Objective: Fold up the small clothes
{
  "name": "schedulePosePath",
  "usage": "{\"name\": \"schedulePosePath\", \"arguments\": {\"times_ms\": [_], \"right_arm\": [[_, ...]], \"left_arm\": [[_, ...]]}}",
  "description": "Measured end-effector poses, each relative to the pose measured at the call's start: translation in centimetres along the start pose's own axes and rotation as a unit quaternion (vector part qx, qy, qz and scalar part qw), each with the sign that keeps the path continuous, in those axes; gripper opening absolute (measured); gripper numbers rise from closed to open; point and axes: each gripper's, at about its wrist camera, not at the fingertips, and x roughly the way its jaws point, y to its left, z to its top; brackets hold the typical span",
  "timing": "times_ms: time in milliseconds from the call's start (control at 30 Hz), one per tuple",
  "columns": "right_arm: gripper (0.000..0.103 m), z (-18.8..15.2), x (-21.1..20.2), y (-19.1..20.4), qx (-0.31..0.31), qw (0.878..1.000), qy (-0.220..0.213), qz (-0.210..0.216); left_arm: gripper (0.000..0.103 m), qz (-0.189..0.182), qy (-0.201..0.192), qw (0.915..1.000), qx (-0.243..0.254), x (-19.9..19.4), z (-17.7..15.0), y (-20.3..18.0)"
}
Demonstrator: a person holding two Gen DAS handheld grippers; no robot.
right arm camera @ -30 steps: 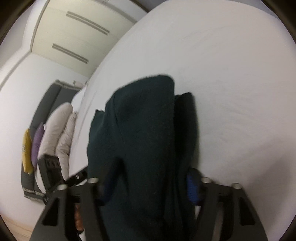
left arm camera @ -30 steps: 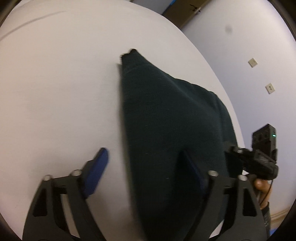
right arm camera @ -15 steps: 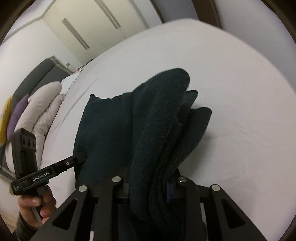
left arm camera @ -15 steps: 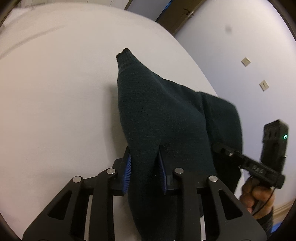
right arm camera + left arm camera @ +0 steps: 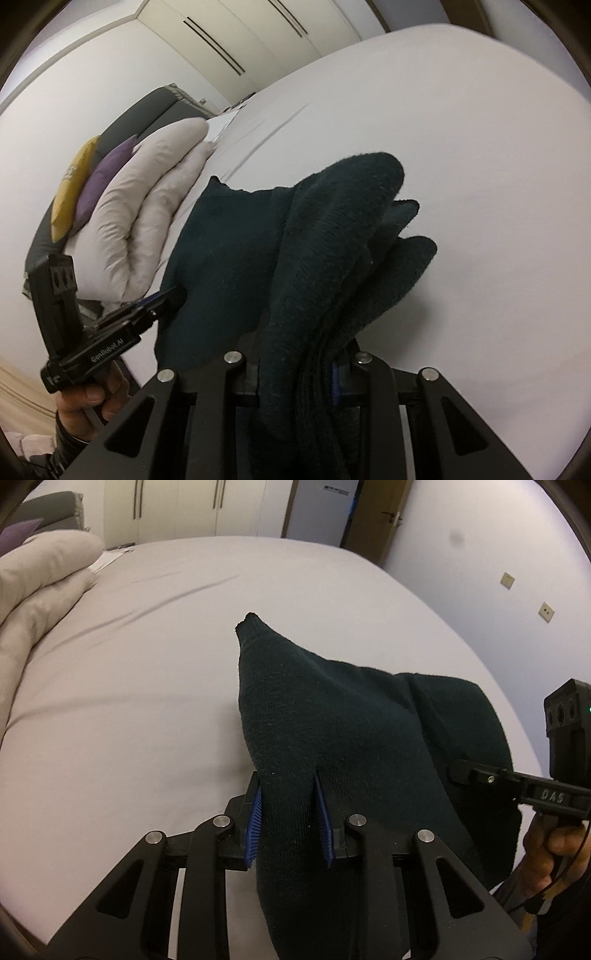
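Note:
A dark green knitted garment (image 5: 332, 731) hangs between both grippers above the white bed (image 5: 147, 686). My left gripper (image 5: 288, 812) is shut on one edge of it, the cloth pinched between the blue pads (image 5: 255, 819). My right gripper (image 5: 299, 373) is shut on a thick bunched part of the garment (image 5: 332, 251). The right gripper (image 5: 458, 771) shows at the right of the left wrist view. The left gripper (image 5: 173, 295) shows at the left of the right wrist view. The garment's far corner points away, lifted off the sheet.
A folded pale duvet (image 5: 147, 206) with a purple pillow (image 5: 103, 177) and a yellow one (image 5: 70, 184) lies at the head of the bed. Wardrobe doors (image 5: 177, 509) and a brown door (image 5: 380, 513) stand behind. A wall (image 5: 517, 572) runs along the bed's right side.
My left gripper went from open to shut on the garment's edge. Both grippers have lifted the garment off the sheet and tilted up, so the room shows behind.

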Motion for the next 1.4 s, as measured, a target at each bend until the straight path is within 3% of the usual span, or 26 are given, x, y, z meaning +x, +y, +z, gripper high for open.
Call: {"name": "schedulePosePath", "arguments": {"times_ms": [100, 167, 500, 767, 900, 1167, 1300, 1400], "right_arm": [[0.026, -1.9, 1.5, 0.7, -0.001, 1.0, 0.008, -0.003], [0.027, -2.7, 2.3, 0.6, 0.0, 1.0, 0.009, -0.009], [0.034, -5.2, 2.9, -4.3, 0.051, 0.999, 0.005, -0.002], [0.042, -5.8, 2.4, -6.0, 0.068, 0.998, -0.011, 0.014], [0.053, -5.7, 1.1, -5.7, 0.06, 0.998, -0.023, -0.017], [0.054, -4.7, -3.8, -3.4, 0.031, 0.988, -0.086, -0.125], [0.054, -3.7, -4.5, 0.3, -0.005, 0.991, -0.106, -0.087], [0.054, -3.4, -2.5, 2.4, -0.023, 0.995, -0.087, -0.045]], "left_arm": [[0.025, 0.007, 0.009, 0.9999, -0.007, -0.6, -2.8, 1.4], [0.014, 0.029, 0.001, 0.9996, 0.002, -0.2, -4.1, 1.5], [0.014, 0.062, -0.002, 0.9979, 0.016, 1.8, -4.5, 1.1], [0.014, 0.06, 0.001, 0.9981, 0.014, 6.2, -3.5, 2.5], [0.014, 0.059, 0.002, 0.9982, 0.008, 6.7, -3.5, 2.6], [0.014, 0.06, 0.001, 0.9982, 0.004, 6.8, -3.6, 2.2], [0.014, 0.061, 0.002, 0.9982, 0.002, 7.2, -3.6, 2.2], [0.014, 0.06, 0.001, 0.9982, 0.0, 7.4, -3.6, 2.1]]}}
